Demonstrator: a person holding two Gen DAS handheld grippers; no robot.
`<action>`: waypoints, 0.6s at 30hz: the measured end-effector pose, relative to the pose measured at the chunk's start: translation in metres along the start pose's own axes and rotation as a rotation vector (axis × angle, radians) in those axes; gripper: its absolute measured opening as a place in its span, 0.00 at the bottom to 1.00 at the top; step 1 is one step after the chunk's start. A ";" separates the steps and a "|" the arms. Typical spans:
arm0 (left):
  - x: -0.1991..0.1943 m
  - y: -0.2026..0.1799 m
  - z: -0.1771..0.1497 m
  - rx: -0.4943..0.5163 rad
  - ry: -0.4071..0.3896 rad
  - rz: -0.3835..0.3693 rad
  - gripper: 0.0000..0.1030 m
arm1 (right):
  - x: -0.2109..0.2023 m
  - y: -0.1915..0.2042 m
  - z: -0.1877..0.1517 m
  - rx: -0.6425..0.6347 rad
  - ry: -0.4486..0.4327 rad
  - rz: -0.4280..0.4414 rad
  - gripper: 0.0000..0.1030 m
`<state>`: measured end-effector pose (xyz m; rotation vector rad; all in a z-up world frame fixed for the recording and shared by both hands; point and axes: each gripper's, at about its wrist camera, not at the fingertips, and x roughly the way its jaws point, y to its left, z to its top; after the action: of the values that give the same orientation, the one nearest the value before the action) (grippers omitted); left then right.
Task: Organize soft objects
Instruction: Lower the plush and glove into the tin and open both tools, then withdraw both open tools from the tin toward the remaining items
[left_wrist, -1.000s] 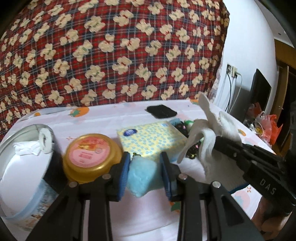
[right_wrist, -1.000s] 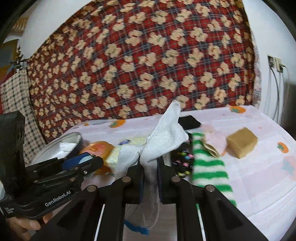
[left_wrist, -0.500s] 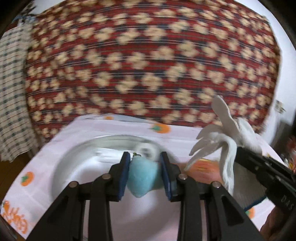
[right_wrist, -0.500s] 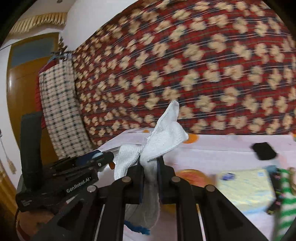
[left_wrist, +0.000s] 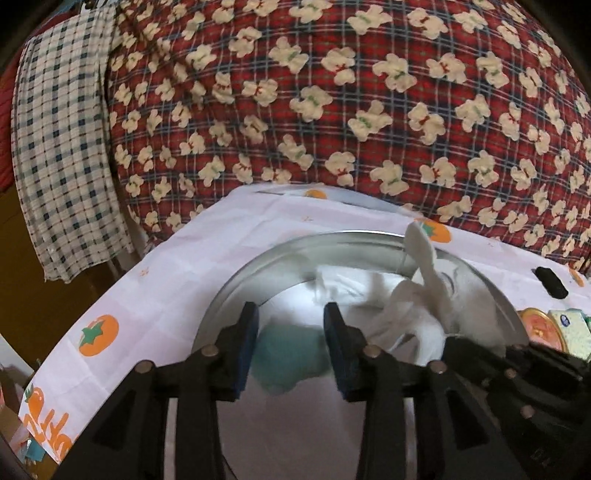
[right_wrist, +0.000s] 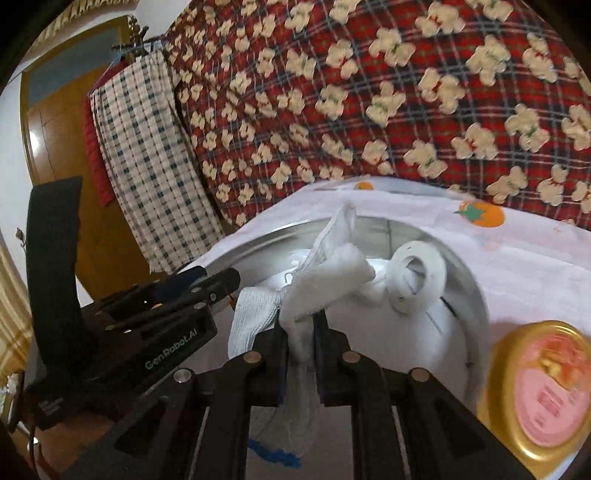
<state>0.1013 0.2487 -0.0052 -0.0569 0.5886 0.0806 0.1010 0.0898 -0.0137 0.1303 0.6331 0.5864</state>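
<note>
Over the round metal tin (left_wrist: 236, 280), the left gripper (left_wrist: 290, 347) jaws have just been opening, freeing the blue sponge (left_wrist: 291, 356) between them. The right gripper (right_wrist: 300, 332) stays clamped on the white glove (right_wrist: 325, 280) above the tin; released off-centre, it may drape over the rim.

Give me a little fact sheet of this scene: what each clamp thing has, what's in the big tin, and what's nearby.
left gripper: jaws have just been opening; blue sponge lies between them, pads no longer pressing it
right gripper: shut on white glove
round tin: metal, holds crumpled white cloth and a white tape roll
beside the tin: gold-lidded jar with pink label
surface: white tablecloth printed with orange fruit
backdrop: red plaid blanket with teddy bears
</note>
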 end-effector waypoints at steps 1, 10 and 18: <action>-0.001 0.001 0.001 -0.005 -0.006 -0.002 0.69 | 0.006 -0.002 0.000 0.004 0.025 0.011 0.13; -0.030 0.008 0.002 -0.057 -0.108 0.098 1.00 | -0.019 -0.013 -0.007 0.027 -0.055 -0.009 0.50; -0.047 0.014 -0.007 -0.106 -0.120 0.082 1.00 | -0.071 -0.017 -0.013 0.030 -0.248 -0.071 0.74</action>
<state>0.0570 0.2589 0.0150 -0.1303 0.4660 0.1933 0.0556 0.0361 0.0082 0.2045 0.4047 0.4830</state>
